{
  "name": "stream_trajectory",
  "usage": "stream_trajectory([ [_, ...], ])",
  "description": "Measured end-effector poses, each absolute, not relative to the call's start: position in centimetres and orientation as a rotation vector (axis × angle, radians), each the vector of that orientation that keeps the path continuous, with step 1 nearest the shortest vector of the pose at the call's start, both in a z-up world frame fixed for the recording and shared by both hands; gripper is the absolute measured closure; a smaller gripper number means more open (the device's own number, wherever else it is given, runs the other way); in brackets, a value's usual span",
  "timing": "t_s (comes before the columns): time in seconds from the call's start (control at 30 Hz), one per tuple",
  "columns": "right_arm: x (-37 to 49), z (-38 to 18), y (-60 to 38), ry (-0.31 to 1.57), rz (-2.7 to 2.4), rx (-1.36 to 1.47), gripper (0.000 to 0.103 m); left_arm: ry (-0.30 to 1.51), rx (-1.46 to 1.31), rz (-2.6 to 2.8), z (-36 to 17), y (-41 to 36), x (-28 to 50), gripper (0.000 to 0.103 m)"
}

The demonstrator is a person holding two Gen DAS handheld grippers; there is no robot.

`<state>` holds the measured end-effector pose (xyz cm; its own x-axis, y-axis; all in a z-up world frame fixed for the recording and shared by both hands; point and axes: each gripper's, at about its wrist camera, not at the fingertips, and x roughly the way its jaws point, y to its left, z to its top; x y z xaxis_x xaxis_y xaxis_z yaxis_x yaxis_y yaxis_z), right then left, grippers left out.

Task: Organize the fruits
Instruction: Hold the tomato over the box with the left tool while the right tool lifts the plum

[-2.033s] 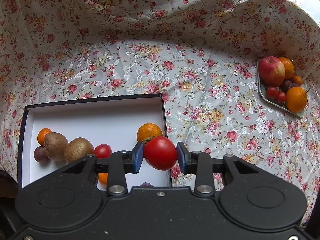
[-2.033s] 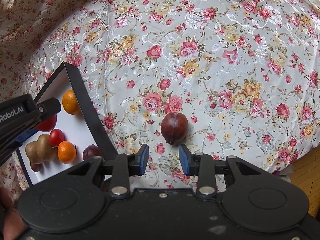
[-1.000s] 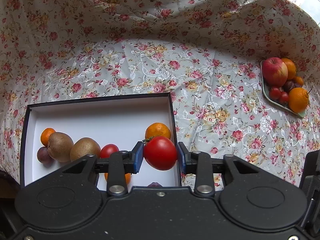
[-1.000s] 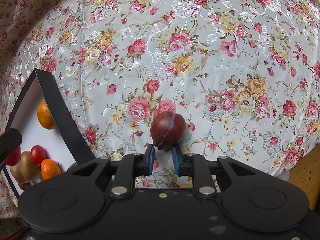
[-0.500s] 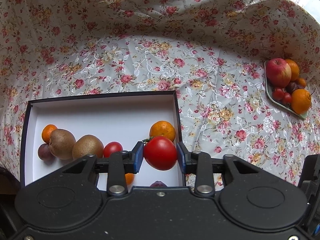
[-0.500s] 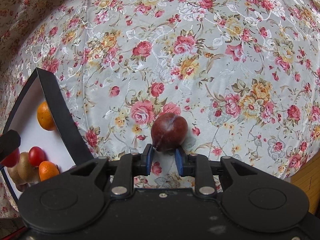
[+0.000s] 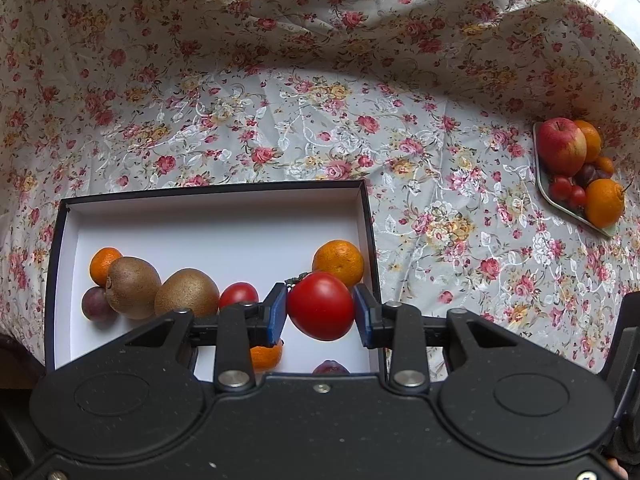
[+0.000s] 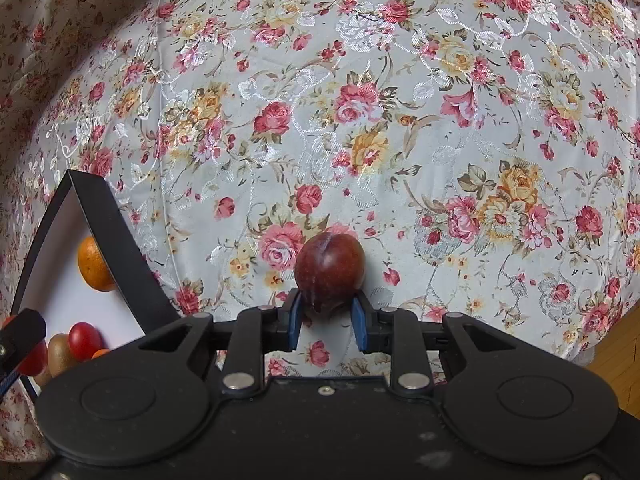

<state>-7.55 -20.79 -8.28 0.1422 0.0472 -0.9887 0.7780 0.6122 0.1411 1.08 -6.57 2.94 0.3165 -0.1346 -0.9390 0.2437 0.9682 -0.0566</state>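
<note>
1. Two fruits are in play: a tomato (image 7: 320,306) and a plum (image 8: 330,266).
2. Tomato: clamped between the left gripper's (image 7: 320,312) blue pads, one pad on each flank, calyx up-left. It hangs over the near right corner of the box (image 7: 216,188), clear of the floor.
3. Plum: lies on the cloth (image 8: 400,140) outside the box, just beside its right wall. The right gripper (image 8: 326,316) points straight down at it.
4. Right jaws have just been opening. They now stand fairly narrow, straddling the plum's near end with the pads beside it, not pressing.
5. Box contents: a mandarin (image 7: 338,262) in the right corner just behind the tomato. Along the left run a small mandarin (image 7: 104,264), two kiwis (image 7: 132,282), a dark plum (image 7: 96,304) and a small tomato (image 7: 238,294).
6. Two more fruits sit partly hidden under the left jaws: one orange, one dark.
7. Plate (image 7: 568,212): far right of the desk, well apart from the box. It holds an apple (image 7: 560,146), oranges, small tomatoes and a dark fruit.
8. Flowered cloth covers the whole desk and runs up behind it.
</note>
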Motion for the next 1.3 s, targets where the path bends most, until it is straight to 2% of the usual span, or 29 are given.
stream_trajectory([
  [0.37, -5.8, -8.5, -19.4, 1.346, -0.645, 0.656, 0.072, 1.234, 0.083, -0.238, 2.7, -5.2, 1.6, 0.059],
  [0.6, -5.7, -8.6, -19.5, 1.321, -0.645, 0.68, 0.07, 1.238, 0.086, -0.243, 2.7, -5.1, 1.6, 0.059],
  [0.73, -6.3, -8.4, -20.3, 1.315, -0.63, 0.722, 0.073, 1.236, 0.078, -0.241, 2.8, -5.1, 1.7, 0.059],
  [0.87, -6.9, -7.9, -21.0, 1.302, -0.635, 0.75, 0.077, 1.238, 0.073, -0.235, 2.8, -5.0, 1.8, 0.059],
  [0.93, -7.2, -7.4, -21.3, 1.291, -0.638, 0.752, 0.082, 1.238, 0.068, -0.231, 2.8, -4.9, 1.9, 0.059],
  [0.97, -7.4, -7.0, -21.5, 1.285, -0.636, 0.758, 0.093, 1.237, 0.066, -0.23, 2.8, -4.9, 1.9, 0.059],
  [1.0, -7.5, -6.7, -21.6, 1.285, -0.634, 0.766, 0.096, 1.236, 0.064, -0.225, 2.8, -4.8, 2.0, 0.059],
  [1.13, -7.9, -5.8, -22.1, 1.261, -0.637, 0.792, 0.091, 1.242, 0.059, -0.215, 2.7, -4.9, 2.0, 0.059],
  [1.2, -8.3, -5.8, -22.6, 1.251, -0.637, 0.826, 0.084, 1.244, 0.058, -0.216, 2.6, -4.9, 2.0, 0.059],
  [1.3, -8.7, -5.9, -23.0, 1.242, -0.621, 0.887, 0.084, 1.246, 0.063, -0.215, 2.5, -5.0, 2.0, 0.059],
])
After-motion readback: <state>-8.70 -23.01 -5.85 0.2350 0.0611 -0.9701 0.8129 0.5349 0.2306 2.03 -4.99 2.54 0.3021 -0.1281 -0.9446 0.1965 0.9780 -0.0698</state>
